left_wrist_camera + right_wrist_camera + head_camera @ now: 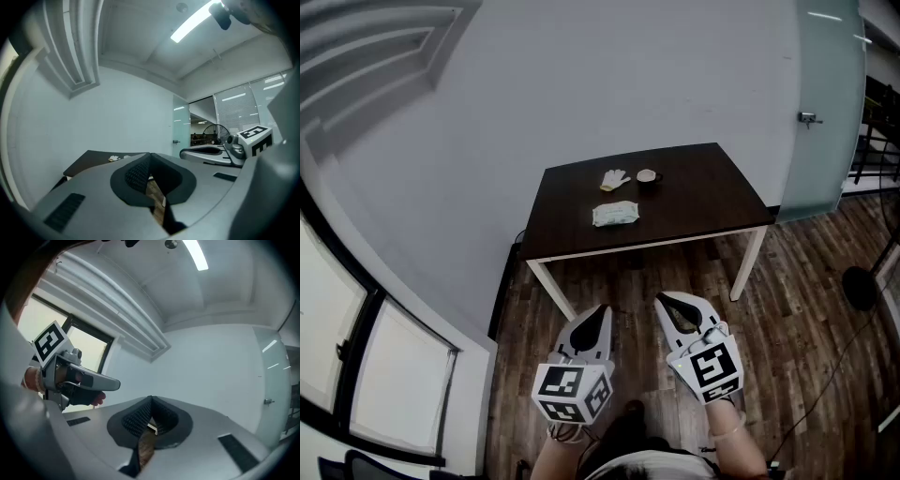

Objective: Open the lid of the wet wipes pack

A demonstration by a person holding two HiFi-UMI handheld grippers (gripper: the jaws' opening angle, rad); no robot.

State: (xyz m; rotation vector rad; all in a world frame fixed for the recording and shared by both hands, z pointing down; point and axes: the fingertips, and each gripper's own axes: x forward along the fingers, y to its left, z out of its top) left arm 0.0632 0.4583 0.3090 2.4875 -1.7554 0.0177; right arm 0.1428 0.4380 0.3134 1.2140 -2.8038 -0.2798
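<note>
Left gripper (602, 310), right gripper (662, 299): jaws pressed together, empty. Wet wipes pack (615, 214) on table (712, 199); print unreadable.

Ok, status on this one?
Left gripper, right gripper shut, empty, short of table. Wipes pack flat on table, untouched. Glove, cup beyond it, not blocking.
</note>
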